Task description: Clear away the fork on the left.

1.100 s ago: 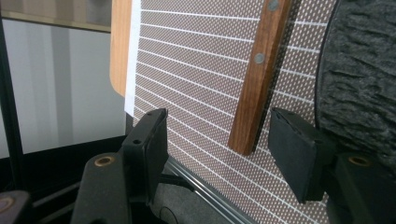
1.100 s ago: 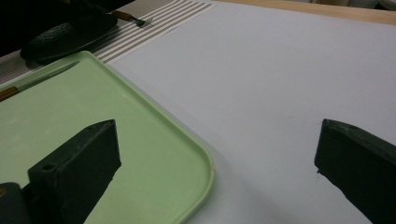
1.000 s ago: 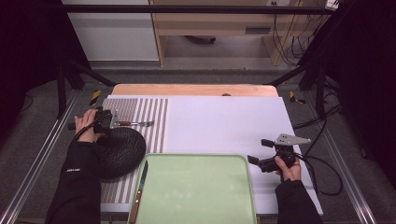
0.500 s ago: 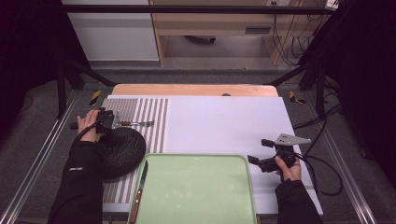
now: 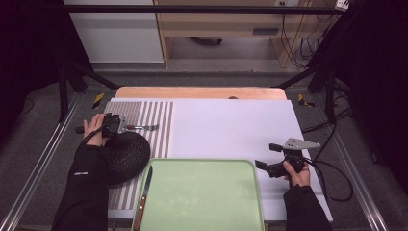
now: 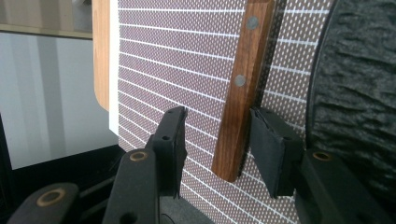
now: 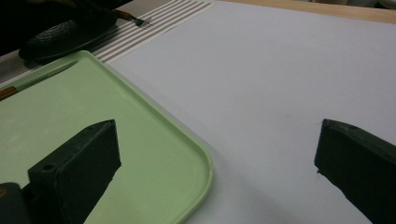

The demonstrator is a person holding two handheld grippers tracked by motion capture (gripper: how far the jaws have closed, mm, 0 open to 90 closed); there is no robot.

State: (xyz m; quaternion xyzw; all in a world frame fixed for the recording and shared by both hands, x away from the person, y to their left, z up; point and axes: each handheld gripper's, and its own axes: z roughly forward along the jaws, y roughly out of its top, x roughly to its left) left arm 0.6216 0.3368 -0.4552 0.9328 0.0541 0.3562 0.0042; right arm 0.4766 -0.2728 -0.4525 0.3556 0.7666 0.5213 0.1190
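A fork with a wooden handle lies on the striped placemat, just beyond a black round plate. My left gripper is at the handle's end, and its jaws have just been closing. In the left gripper view the wooden handle lies between the jaws of the left gripper. A gap remains on the left side, and the right pad is nearly touching. My right gripper hovers wide open over the tray's far right corner, as the right gripper view also shows.
A light green tray sits at the front centre, with a wooden-handled knife along its left rim. The white table top stretches between both hands. A wooden board edge runs along the back.
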